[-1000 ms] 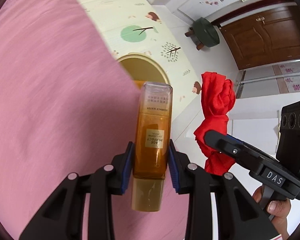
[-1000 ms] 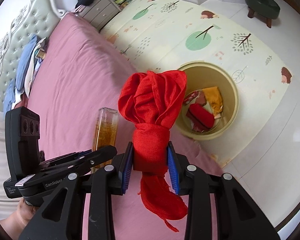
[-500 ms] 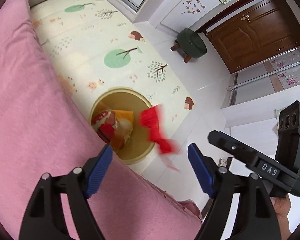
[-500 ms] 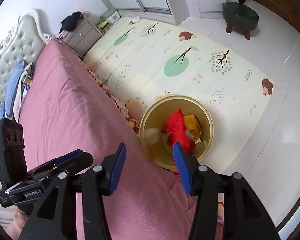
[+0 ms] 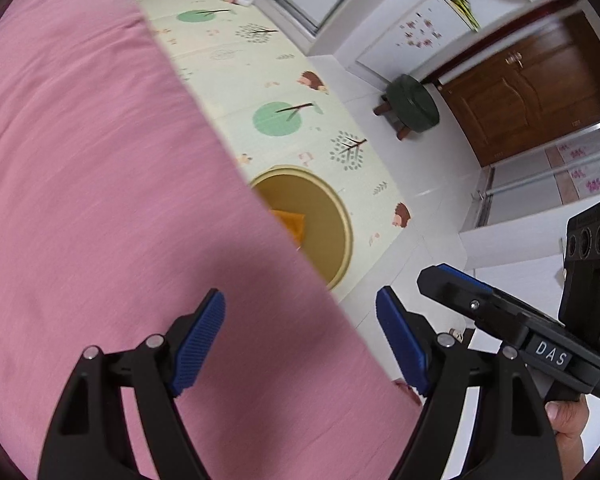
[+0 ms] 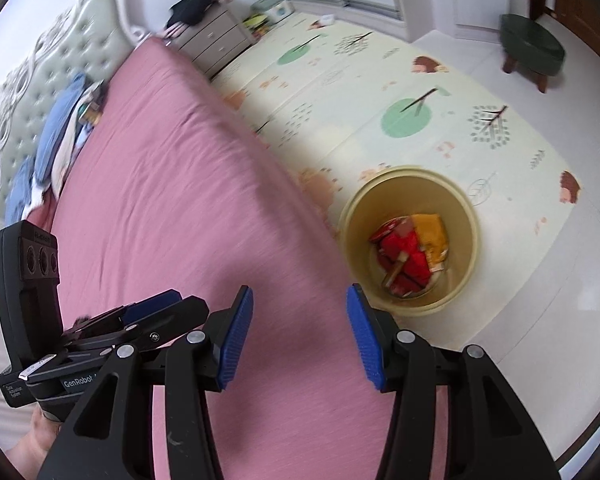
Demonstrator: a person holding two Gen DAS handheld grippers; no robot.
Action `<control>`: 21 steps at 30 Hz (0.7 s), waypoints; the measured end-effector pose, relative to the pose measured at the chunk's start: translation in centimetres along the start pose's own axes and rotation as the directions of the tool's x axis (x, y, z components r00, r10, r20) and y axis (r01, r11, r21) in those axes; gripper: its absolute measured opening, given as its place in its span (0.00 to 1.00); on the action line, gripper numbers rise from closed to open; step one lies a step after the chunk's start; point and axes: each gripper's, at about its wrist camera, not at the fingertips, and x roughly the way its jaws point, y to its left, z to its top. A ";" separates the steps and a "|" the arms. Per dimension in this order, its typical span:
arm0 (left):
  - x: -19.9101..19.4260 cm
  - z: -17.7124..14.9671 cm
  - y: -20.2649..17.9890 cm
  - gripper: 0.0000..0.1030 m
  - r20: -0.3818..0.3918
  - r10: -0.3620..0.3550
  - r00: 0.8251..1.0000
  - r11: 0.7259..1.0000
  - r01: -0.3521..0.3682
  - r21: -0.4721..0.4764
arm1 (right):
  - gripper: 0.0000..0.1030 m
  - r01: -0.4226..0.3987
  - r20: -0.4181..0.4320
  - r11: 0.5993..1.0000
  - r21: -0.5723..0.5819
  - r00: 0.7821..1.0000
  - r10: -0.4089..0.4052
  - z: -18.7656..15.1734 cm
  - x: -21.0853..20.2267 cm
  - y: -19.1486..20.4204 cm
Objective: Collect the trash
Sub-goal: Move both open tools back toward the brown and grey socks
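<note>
A round yellow bin (image 6: 470,216) stands on the floor mat beside the pink bed. Red cloth (image 6: 402,250) and orange packaging (image 6: 432,230) lie inside it. In the left wrist view the bin (image 5: 346,236) is partly hidden behind the bed edge. My left gripper (image 5: 300,340) is open and empty above the bed edge. My right gripper (image 6: 300,332) is open and empty over the bed, left of the bin. Each gripper shows in the other's view, the right (image 5: 500,320) and the left (image 6: 140,320).
The pink bed (image 6: 172,184) fills the left side, with pillows and clothes (image 6: 56,132) at the headboard. A green stool (image 6: 530,42) stands on white tiles far right. A dresser (image 6: 216,36) stands at the mat's far end. A wooden door (image 5: 532,88) is behind the stool.
One second ago my left gripper held an amber bottle and my right held the red cloth. Both were let go into the bin. Both grippers have since drawn back over the bed.
</note>
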 end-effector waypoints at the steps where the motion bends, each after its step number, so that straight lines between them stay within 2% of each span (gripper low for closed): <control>1: -0.5 -0.5 0.7 0.75 0.005 0.004 1.000 1.000 -0.004 -0.010 | 0.47 -0.007 -0.009 1.000 -0.011 1.000 0.007 -0.4 0.3 0.9; 9: -6.5 -7.4 9.6 0.75 0.045 0.075 0.996 0.985 -0.067 -0.158 | 0.47 -0.079 -0.128 0.983 -0.168 0.990 0.058 -5.7 3.6 10.6; 16: -12.4 -14.0 17.5 0.75 0.081 0.151 0.985 0.956 -0.125 -0.267 | 0.47 -0.146 -0.211 0.950 -0.275 0.973 0.088 -10.9 6.4 19.3; 21: -16.6 -18.1 23.4 0.75 0.108 0.196 0.975 0.924 -0.147 -0.353 | 0.47 -0.188 -0.250 0.924 -0.333 0.963 0.105 -13.8 8.3 25.3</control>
